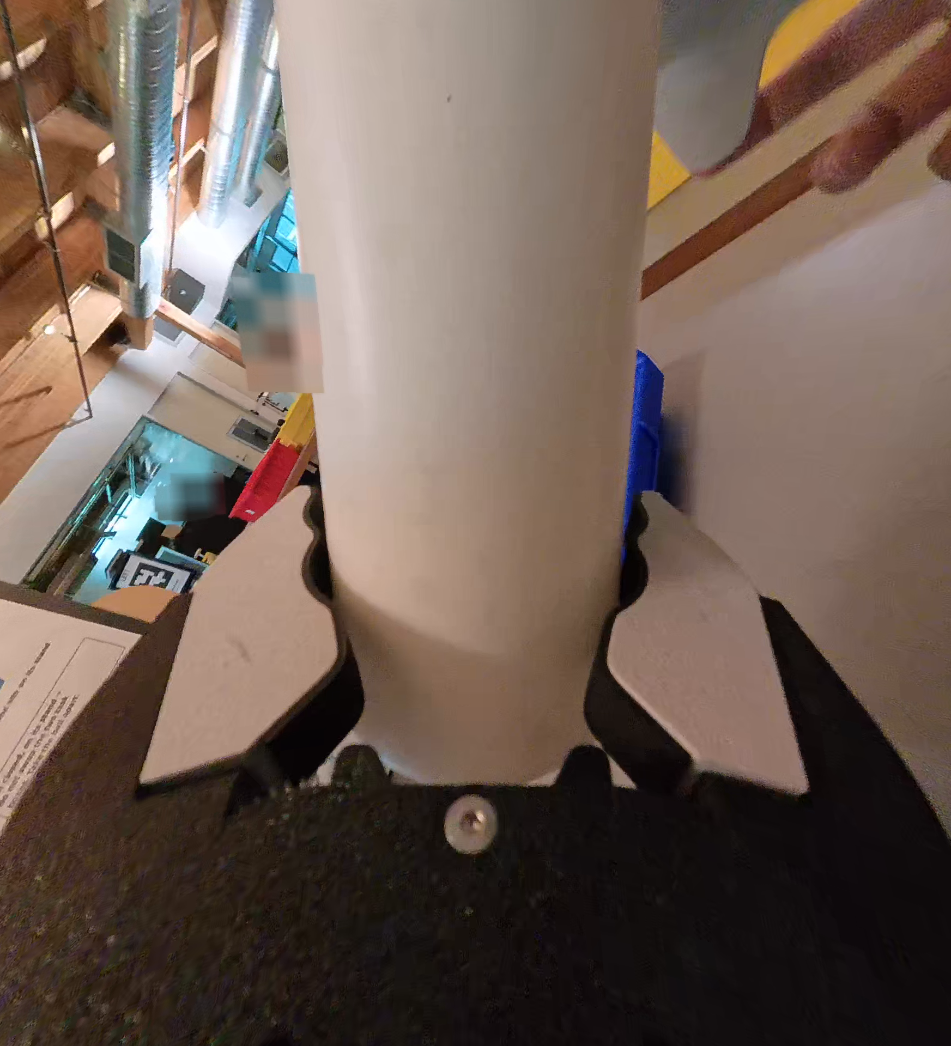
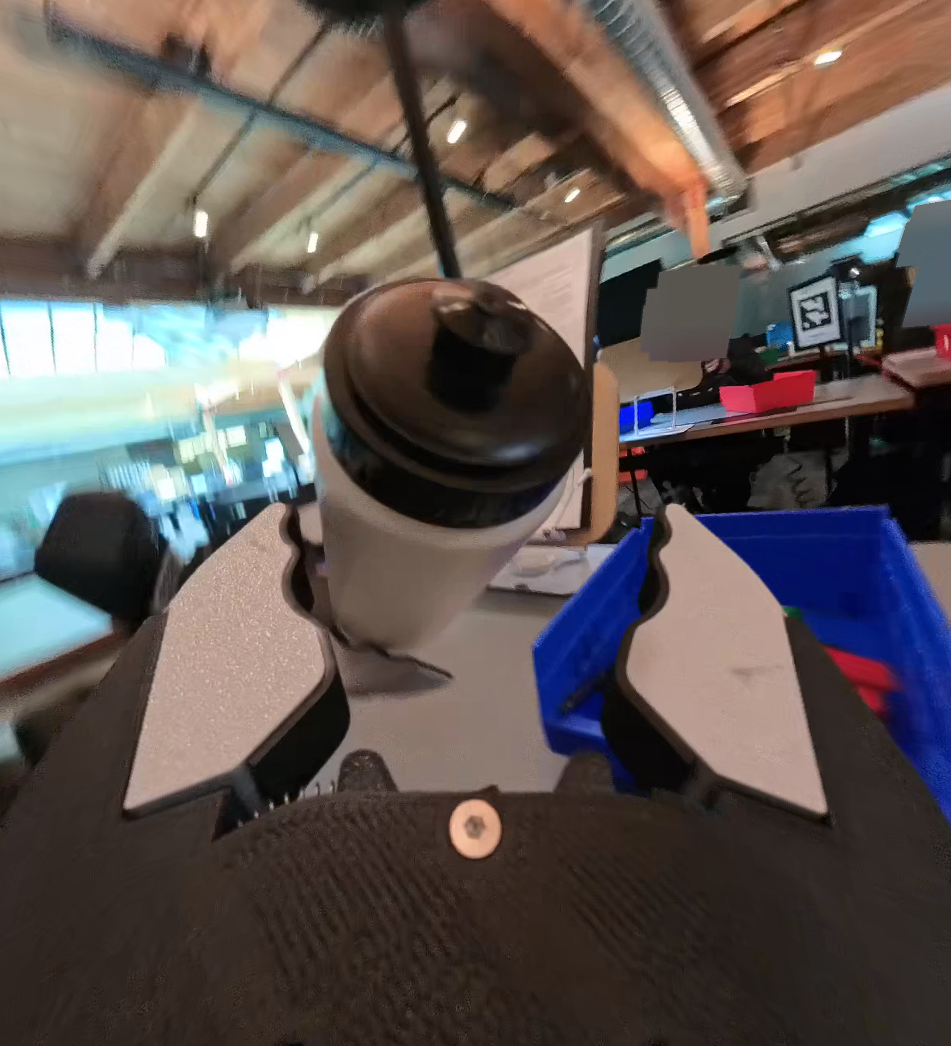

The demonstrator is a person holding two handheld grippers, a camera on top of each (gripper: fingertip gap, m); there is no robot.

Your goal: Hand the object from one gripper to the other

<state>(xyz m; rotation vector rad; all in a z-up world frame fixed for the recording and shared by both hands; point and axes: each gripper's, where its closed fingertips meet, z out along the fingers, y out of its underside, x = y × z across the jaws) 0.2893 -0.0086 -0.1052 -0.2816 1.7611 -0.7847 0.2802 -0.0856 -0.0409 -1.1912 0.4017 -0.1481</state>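
A white bottle (image 1: 461,339) fills the middle of the left wrist view, its base end clamped between the fingers of my left gripper (image 1: 476,543), which is shut on it. In the right wrist view the same bottle (image 2: 405,571) is held in the air, tilted, with its black lid (image 2: 456,396) pointing towards the camera. My right gripper (image 2: 473,543) is open and empty. The bottle's body lies just ahead of the gap, close to the left fingertip (image 2: 286,543); I cannot tell whether they touch. The view is motion-blurred.
A blue bin (image 2: 801,543) with red items inside stands on the grey table (image 2: 461,730) behind the right finger; its edge shows in the left wrist view (image 1: 643,430). A person's hand (image 1: 886,141) is at top right. A printed sheet (image 1: 25,707) lies at left. Spacing between my two grippers at the tips: around 11 centimetres.
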